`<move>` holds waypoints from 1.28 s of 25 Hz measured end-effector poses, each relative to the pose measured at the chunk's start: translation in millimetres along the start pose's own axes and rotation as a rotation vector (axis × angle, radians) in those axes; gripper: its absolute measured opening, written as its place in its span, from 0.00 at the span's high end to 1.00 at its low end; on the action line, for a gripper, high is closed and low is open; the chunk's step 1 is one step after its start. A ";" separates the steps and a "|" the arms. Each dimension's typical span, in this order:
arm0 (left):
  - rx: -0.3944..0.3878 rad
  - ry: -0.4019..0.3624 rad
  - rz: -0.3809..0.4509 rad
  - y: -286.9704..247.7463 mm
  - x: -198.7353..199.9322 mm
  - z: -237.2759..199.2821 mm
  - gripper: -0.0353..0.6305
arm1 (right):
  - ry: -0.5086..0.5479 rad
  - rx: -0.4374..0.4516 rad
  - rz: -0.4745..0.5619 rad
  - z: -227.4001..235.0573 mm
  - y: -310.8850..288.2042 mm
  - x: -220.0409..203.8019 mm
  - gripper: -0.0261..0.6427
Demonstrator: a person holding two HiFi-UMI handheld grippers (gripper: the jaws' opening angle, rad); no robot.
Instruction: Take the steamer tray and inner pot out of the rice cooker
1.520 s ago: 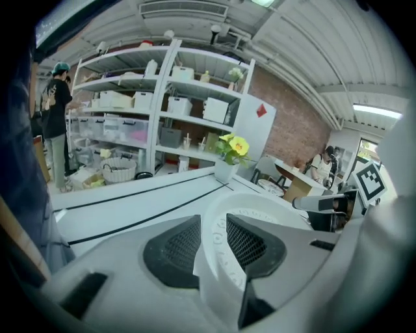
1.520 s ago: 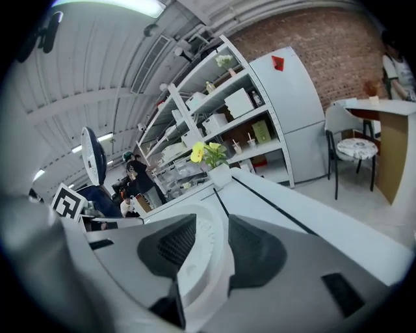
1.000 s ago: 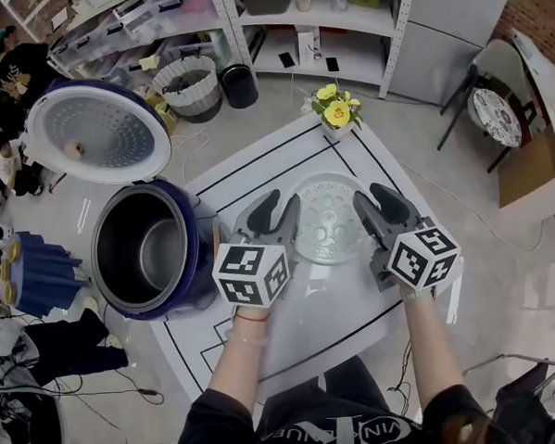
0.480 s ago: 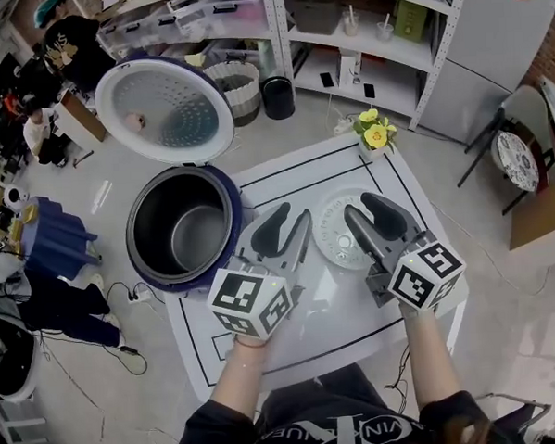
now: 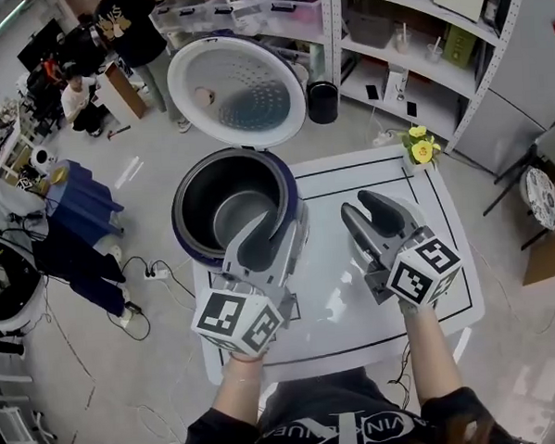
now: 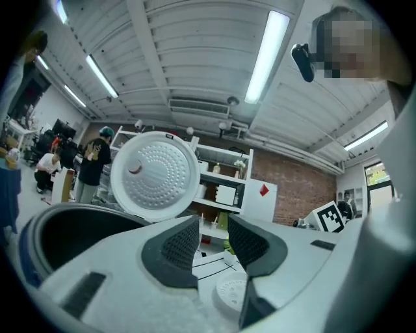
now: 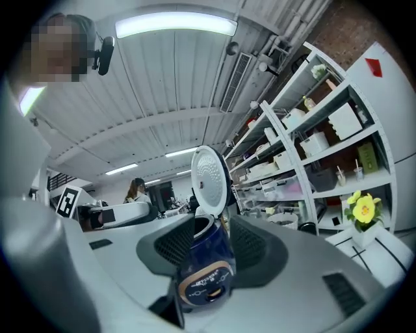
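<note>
A big dark blue round rice cooker [image 5: 293, 204] stood at the 10 o'clock corner of the white table with black lines [image 5: 357, 325]. Its white lid with many tiny holes [image 5: 238, 88] stood wide open, up at 12 o'clock from the cooker. The shiny grey metal inner pot [image 5: 228, 208] sat inside the cooker.

The left gripper [image 5: 288, 222] hung over the table, right next to the cooker. Its tips pointed at the cooker's rim. Its jaws were apart, with nothing in them. In the left gripper view, only far shelves showed through the gap.

The right gripper [image 5: 361, 205] hung at 3 o'clock from the left one, near it but not touching. Its jaws were apart too. In the right gripper view the blue cooker showed between them, but it was far off and the jaws did not touch it.

The white round steamer tray with holes [image 6: 229, 294] lay flat on the table. It showed at 6 o'clock in the left gripper view, under the jaws.

A small white pot of yellow flowers [image 5: 420, 149] stood at the table's 1 o'clock corner.
</note>
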State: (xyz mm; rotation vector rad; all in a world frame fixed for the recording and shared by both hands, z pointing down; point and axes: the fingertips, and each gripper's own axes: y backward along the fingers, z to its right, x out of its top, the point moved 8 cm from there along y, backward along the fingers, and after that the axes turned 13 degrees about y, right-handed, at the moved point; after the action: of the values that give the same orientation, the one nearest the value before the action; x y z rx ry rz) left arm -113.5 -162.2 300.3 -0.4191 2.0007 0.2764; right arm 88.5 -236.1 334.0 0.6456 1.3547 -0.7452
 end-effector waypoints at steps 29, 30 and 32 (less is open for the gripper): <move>0.405 -0.039 -0.083 96.9 48.9 -175.4 0.70 | 0.137 0.069 -0.291 -47.4 -140.9 -27.5 0.72; 0.403 -0.029 -0.102 94.6 51.1 -181.4 0.69 | 0.139 0.064 -0.309 -47.9 -144.4 -26.4 0.72; 0.395 -0.009 -0.136 90.8 54.6 -190.2 0.67 | 0.139 0.059 -0.339 -50.7 -149.3 -24.7 0.72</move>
State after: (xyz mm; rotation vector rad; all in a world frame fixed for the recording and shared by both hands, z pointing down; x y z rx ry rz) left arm -328.0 -159.1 337.4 -0.2975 1.9482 -0.2001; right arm -61.6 -286.2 354.8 0.5261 1.5969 -1.0305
